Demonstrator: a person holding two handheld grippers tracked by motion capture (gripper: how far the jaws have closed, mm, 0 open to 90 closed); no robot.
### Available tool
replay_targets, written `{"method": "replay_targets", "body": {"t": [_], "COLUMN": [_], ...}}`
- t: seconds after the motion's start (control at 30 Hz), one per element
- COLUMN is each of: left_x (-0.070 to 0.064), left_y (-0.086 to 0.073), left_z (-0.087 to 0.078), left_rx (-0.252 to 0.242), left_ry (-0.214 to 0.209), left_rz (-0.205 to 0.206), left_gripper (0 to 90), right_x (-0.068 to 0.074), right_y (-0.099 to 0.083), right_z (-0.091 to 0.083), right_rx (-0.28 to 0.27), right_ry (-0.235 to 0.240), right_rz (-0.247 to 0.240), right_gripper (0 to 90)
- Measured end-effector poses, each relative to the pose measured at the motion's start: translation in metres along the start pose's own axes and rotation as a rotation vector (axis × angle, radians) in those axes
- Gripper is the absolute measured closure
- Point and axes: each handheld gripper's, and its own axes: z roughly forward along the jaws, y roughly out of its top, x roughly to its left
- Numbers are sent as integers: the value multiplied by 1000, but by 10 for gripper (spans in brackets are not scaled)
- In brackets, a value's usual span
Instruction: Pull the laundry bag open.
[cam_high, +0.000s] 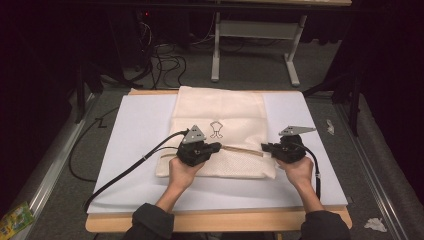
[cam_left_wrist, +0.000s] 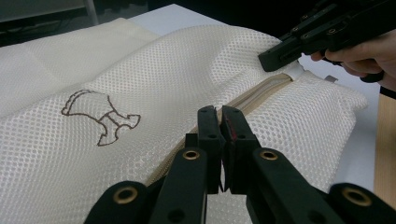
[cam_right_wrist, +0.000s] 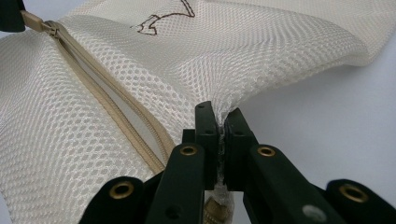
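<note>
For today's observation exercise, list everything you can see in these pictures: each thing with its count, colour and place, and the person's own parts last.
Mesh bag: one, cream, middle of the table, brown outline drawing on it.
Zipper: one, beige, across the bag's near part.
Sheet: one, white, spread under the bag.
Table: one, wooden, under the sheet.
Cables: several, black, on the floor beyond the table.
Left gripper: one, black, shut at the zipper's left end.
Right gripper: one, black, shut on the mesh at the bag's right end.
Hands: two, holding the grippers at the near edge.
</note>
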Motion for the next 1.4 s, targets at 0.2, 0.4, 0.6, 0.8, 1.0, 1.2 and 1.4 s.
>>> {"method": "replay_targets", "body": {"t": [0.2, 0.4, 0.6, 0.8, 1.0, 1.2, 1.4], "left_x": [1, 2, 3, 5, 5, 4, 5], "left_y": [0, 0, 0, 0, 0, 0, 0], "left_z": [-4, -9, -12, -17, -18, -19, -21], "left_rx": [-12, -15, -19, -22, -26, -24, -30], "left_ry": [5, 8, 14, 21, 23, 24, 27], "left_rz": [1, 0, 2, 0, 1, 4, 0], "left_gripper": [877, 876, 877, 877, 876, 876, 877], "right_x": [1, 2, 3, 2, 3, 3, 4], "right_y": [1, 1, 3, 2, 3, 3, 4], "right_z": [1, 2, 3, 2, 3, 2, 2], "right_rx": [-1, -3, 2, -2, -1, -8, -9], "right_ry": [-6, 0, -2, 0, 1, 0, 1], "right_rz": [-4, -4, -9, -6, -14, -16, -19], "right_gripper": [884, 884, 884, 884, 884, 884, 884]}}
